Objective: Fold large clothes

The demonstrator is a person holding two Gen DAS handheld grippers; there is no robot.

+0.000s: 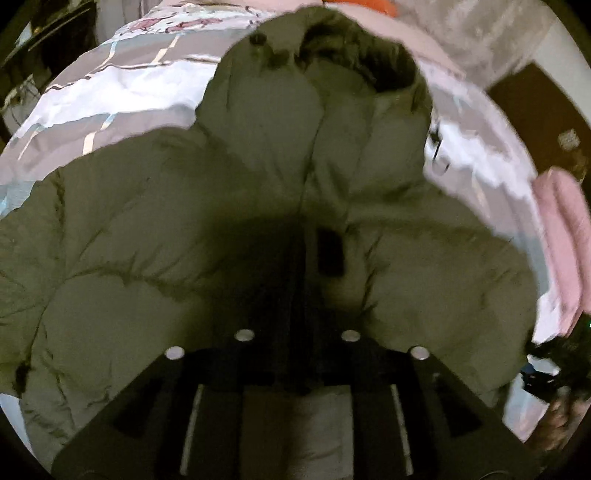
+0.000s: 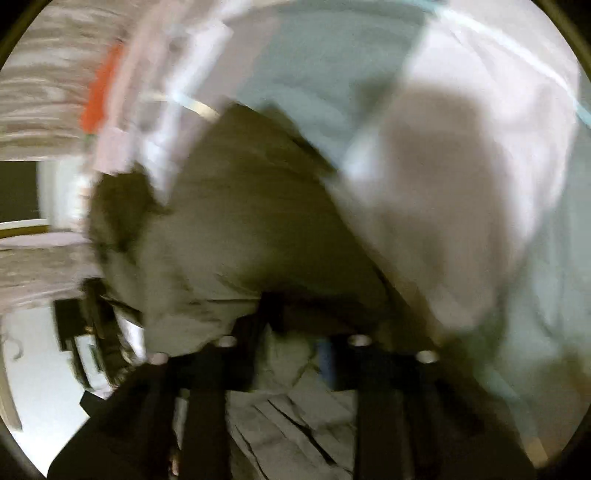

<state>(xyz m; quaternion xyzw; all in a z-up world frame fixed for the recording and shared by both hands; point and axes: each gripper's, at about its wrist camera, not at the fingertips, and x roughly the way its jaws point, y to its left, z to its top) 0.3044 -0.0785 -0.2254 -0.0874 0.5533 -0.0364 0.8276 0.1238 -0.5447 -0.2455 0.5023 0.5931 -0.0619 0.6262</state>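
One bed [image 1: 122,92], covered by one quilt of smooth cotton-like fabric printed in grey, white and pale blue blocks, creased in places; it appears in the right wrist view too [image 2: 480,110], badly blurred.

One olive-green puffer jacket [image 1: 258,155] lies spread on the quilt, hood end far from the left camera. The shell is matte and quilted into rounded, padded lobes with stitched seams. One hood [image 1: 354,55] stands open, its dark interior showing. A centre front seam runs down the body, with one small dark rectangular tab [image 1: 330,254] beside it. In the right wrist view one padded section of the jacket [image 2: 240,221] hangs in a bulky fold just ahead of the fingers, with crumpled jacket fabric below them.

One pink folded textile [image 1: 565,236], soft-looking, sits at the bed's right edge, apart from the jacket.

One orange item [image 1: 373,5] shows at the far end of the bed; shape unclear.

Left gripper [image 1: 295,280]: the two black fingers are pressed close together low over the jacket's centre; the tips are lost in shadow, so I cannot tell whether fabric is pinched.

Right gripper [image 2: 291,317]: fingers are dark and blurred against jacket fabric; I cannot tell their spacing or grip.
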